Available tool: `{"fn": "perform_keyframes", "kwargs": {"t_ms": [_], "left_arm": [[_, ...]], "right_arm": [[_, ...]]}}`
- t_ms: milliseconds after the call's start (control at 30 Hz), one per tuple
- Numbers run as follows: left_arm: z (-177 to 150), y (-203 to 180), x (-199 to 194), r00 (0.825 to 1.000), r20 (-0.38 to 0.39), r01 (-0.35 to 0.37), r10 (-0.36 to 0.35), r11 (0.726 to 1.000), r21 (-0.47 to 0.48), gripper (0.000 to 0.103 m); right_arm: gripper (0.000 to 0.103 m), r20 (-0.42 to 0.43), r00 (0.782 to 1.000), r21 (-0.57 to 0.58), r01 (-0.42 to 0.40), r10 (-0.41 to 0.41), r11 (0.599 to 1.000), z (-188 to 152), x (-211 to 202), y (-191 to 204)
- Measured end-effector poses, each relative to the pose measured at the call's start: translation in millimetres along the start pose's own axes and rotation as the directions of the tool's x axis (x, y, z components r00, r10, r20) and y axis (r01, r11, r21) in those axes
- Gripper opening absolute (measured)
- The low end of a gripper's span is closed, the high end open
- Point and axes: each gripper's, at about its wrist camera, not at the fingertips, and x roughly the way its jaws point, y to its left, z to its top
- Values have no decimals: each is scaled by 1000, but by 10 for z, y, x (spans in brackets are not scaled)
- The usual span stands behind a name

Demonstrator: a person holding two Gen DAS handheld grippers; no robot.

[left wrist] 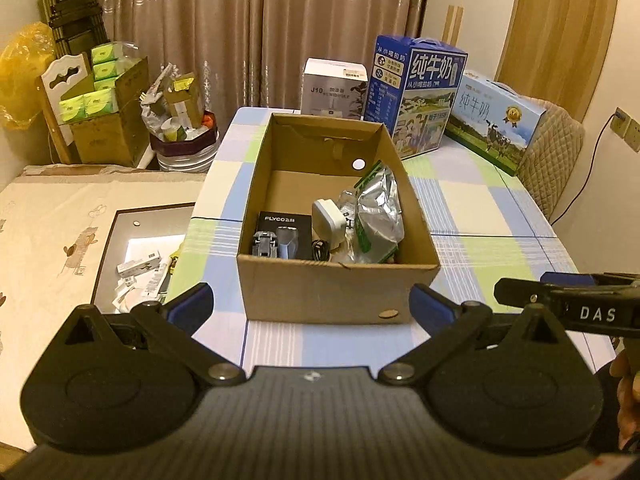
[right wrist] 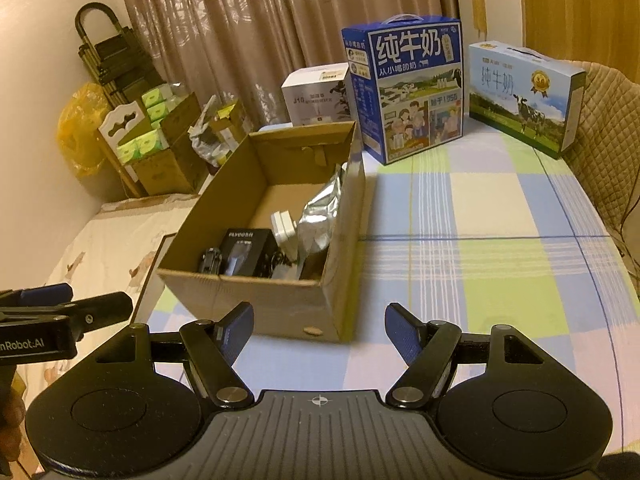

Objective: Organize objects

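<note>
One cardboard box, long axis pointing away

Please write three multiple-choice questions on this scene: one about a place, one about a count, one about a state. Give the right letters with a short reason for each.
1. Where is the silver foil bag?
A. on the tablecloth
B. inside the cardboard box
C. on the tall milk carton

2. How many blue milk cartons stand behind the box?
A. one
B. two
C. four

3. In what state are the left tongs?
A. open, holding nothing
B. shut on the foil bag
C. shut on the box rim

Answers:
1 B, the bag leans against the box's right inner wall.
2 B, a tall milk carton and a low milk carton.
3 A, the fingers are spread apart before the box.
</note>
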Motion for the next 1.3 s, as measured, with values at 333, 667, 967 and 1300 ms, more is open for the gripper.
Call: {"fn": "perform_keyframes", "kwargs": {"t_ms": [333, 667, 967, 1300], "left_arm": [[-290, -17, -147, 1000, -13, 21, -22, 999, -25, 102], [-478, -67, -107, 998, -55, -12, 11, 1000, -17, 102], [-492, -132, -109, 998, -52, -21, 21, 1000, 8, 102], [-492, -163, -96, 999, -51, -18, 19, 1000, 18, 102]], "right_arm": [[70, -13, 1000, -24, -7, 6, 1000, -277, -157, 14], [70, -20, 1000, -25, -8, 7, 1000, -397, -216, -36], [70, -10, 1000, -31, -6, 6, 1000, -389, -248, -52], [70, -18, 1000, -34, -8, 7, 999, -403, -243, -48]]}}
